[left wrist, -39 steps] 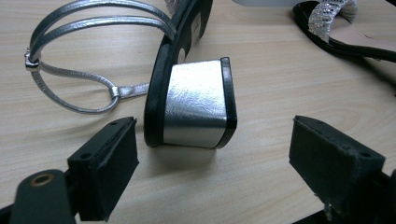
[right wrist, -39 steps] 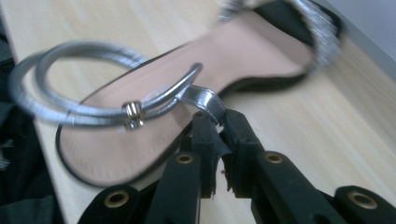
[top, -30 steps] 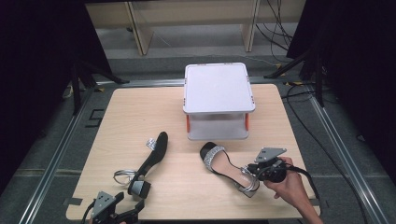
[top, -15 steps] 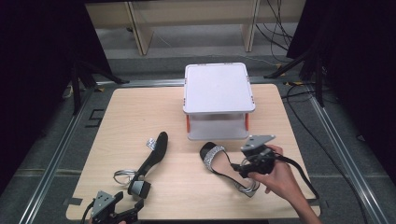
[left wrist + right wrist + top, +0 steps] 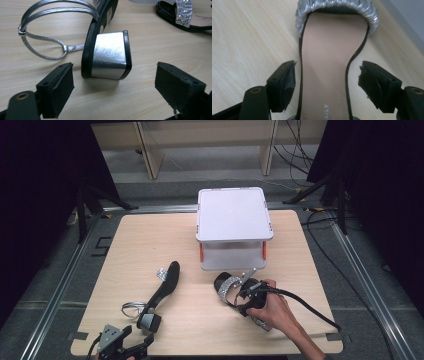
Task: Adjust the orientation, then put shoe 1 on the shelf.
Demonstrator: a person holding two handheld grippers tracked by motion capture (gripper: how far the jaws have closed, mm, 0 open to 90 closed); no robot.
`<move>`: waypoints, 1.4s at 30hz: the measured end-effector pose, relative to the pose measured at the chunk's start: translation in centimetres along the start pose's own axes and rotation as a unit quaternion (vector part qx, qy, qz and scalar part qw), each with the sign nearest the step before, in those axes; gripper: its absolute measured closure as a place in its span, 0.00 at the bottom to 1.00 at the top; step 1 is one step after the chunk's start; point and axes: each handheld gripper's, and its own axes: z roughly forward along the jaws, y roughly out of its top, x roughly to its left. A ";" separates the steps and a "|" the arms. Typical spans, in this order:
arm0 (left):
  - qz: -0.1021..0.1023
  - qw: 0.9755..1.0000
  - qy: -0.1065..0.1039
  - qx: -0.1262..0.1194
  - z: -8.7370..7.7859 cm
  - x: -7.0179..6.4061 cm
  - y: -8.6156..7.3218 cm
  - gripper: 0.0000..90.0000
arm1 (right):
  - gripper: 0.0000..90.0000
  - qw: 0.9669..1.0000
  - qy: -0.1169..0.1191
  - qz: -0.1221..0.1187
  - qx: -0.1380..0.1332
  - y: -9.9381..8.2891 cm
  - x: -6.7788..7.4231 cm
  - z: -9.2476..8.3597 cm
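Observation:
A black sandal with a rhinestone toe strap (image 5: 226,287) stands upright on the table in front of the white box. My right gripper (image 5: 239,296) sits over its middle and points toward the toe. Its jaws have just been opening, and the right gripper (image 5: 327,68) straddles the tan insole (image 5: 329,50) with the pads off it. The second sandal (image 5: 162,290) lies on its side at the left, silver straps loose. Its silver block heel (image 5: 107,56) stands just ahead of my open left gripper (image 5: 115,75), which rests at the front edge (image 5: 140,344).
A white lidded box (image 5: 234,215) with orange clips stands at the back middle of the wooden table (image 5: 150,245). The right gripper's cable trails off to the right edge. Dark stands and cables surround the table on the floor.
My right gripper has moved left along the rhinestone sandal, from its heel end to its middle, and its jaws have opened. The left gripper and both sandals have stayed where they were.

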 end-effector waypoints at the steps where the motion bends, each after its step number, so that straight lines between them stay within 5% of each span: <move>1: -0.003 1.000 -0.002 -0.004 0.0 -0.1 0.0 0.17 | 0.32 1.000 0.003 -0.001 0.005 -0.1 0.0 0.3; 12: -0.006 1.000 -0.004 -0.010 0.0 -0.1 -0.1 0.17 | 0.36 0.998 0.009 -0.006 0.056 -0.8 -0.2 2.6; 16: -0.003 1.000 0.000 0.000 -0.1 -0.2 0.0 0.17 | 0.38 0.999 0.014 0.002 0.052 -0.9 -0.5 2.5; 17: -0.002 1.000 0.000 -0.002 -0.1 -0.3 0.0 0.17 | 0.47 0.999 0.020 -0.005 0.050 -0.9 -0.5 2.4; 26: 0.007 1.000 -0.003 -0.001 -0.2 -0.2 -0.1 0.17 | 0.47 0.998 0.047 0.019 0.034 -1.2 -1.2 2.0; 39: 0.001 1.000 -0.008 -0.010 -0.2 -0.2 -0.1 0.17 | 0.47 0.999 0.038 0.015 0.034 -1.5 -0.7 1.7; 42: 0.001 1.000 -0.007 -0.008 -0.2 -0.2 0.0 0.17 | 0.47 0.998 0.057 0.023 0.019 -1.2 -1.0 1.0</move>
